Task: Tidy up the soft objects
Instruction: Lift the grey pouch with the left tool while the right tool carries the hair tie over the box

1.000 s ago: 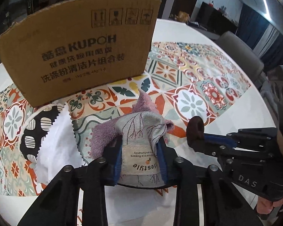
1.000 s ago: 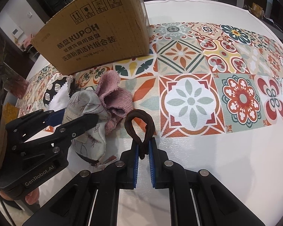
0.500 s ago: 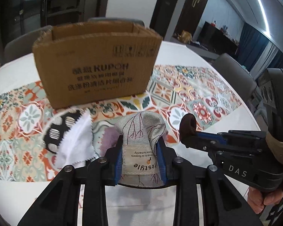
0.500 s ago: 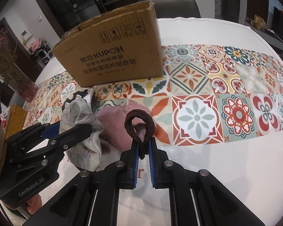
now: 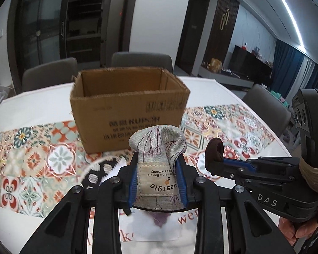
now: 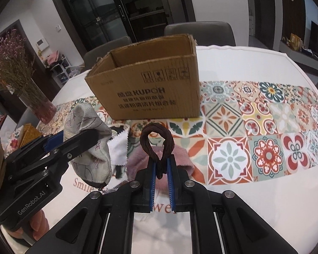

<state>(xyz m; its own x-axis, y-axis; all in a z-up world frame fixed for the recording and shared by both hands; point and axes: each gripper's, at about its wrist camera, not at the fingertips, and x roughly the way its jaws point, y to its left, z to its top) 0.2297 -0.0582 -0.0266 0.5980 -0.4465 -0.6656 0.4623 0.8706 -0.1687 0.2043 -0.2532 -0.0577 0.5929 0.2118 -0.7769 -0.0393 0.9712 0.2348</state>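
An open-topped cardboard box (image 6: 150, 89) stands ahead on the tiled table runner (image 6: 265, 127), bare runner to its right, while the left gripper (image 5: 156, 175) clamps a grey linen pouch (image 5: 156, 148) and the right gripper (image 6: 160, 169) pinches a brown hair tie (image 6: 156, 141) above a pink cloth (image 6: 180, 156).

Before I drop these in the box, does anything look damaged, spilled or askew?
Only minor things. The cardboard box has ragged, torn top edges but stands upright and open. The pink fuzzy cloth and the white cloth lie crumpled in a heap on the table. Nothing is spilled.
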